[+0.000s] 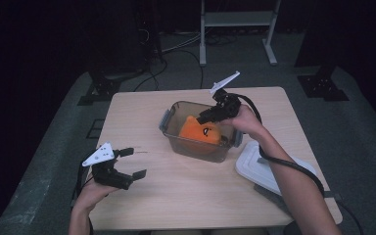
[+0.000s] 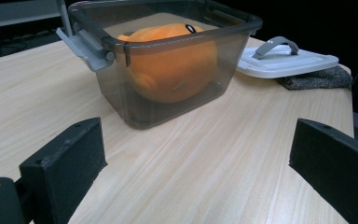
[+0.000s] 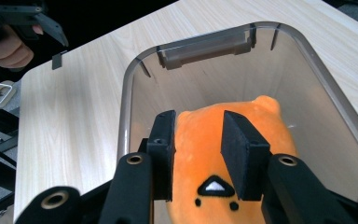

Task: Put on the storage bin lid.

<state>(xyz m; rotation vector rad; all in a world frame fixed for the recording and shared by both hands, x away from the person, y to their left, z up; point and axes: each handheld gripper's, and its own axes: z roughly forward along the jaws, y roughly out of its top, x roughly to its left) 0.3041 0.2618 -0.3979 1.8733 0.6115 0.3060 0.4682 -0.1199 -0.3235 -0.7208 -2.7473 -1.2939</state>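
Orange plush toy is seen inside the translucent grey storage box, which stands open near the middle of the wooden table. The right claw is lowered into the box from above, its jaws narrowed against the plush toy's upper part, the fabric being pinched between the pads. The left claw is held wide apart above the table's near left part, well apart from the box, with nothing between its jaws. The box's white lid with a grey handle is laid flat on a grey cloth at the table's right edge.
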